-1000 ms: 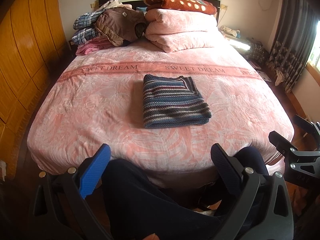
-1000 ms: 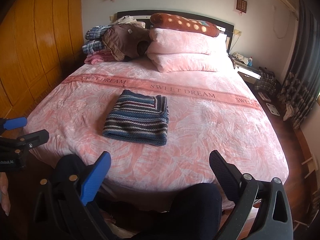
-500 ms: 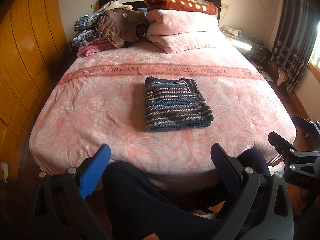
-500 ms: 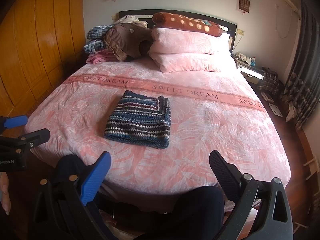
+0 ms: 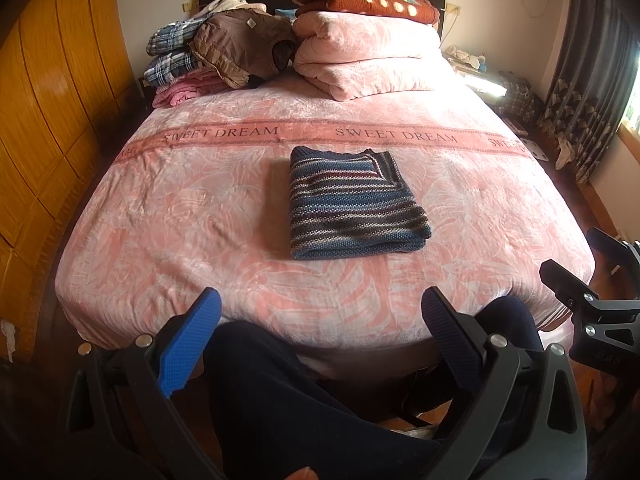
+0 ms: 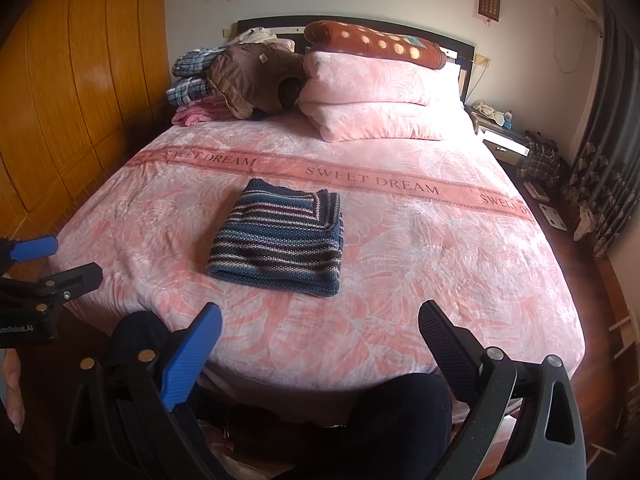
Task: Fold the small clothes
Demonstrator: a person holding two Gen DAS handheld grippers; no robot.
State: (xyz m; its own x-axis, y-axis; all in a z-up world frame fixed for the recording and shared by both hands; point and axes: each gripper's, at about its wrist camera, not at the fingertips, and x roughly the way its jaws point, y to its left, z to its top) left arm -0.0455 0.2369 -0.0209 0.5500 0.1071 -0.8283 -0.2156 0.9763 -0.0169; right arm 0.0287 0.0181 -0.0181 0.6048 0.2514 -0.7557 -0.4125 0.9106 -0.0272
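Sweater point(image 5: 352, 204): striped, folded square, lay mid-bed point(image 5: 160, 220), at 12 o'clock from both claws.
Left claw point(image 5: 320, 316): spread wide, empty, off the bed's foot.
Right claw point(image 6: 320, 320): spread wide, empty, likewise.
Pillows point(image 5: 360, 56): stacked at the headboard.

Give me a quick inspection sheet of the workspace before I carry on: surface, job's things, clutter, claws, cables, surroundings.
Surface: bed with pink cover, mostly bare in the middle.
Job's things: striped sweater folded, lying flat mid-bed, nothing touching it.
Clutter: pile of clothes at the head on the left; pillows with a dotted blanket on top beside it.
Claws: left claw open, holding nothing, short of the bed's near edge; right claw likewise.
Cables: a thin cord hangs by the headboard.
Surroundings: wooden wardrobe left, curtains right, the person's dark-clad legs below the claws.
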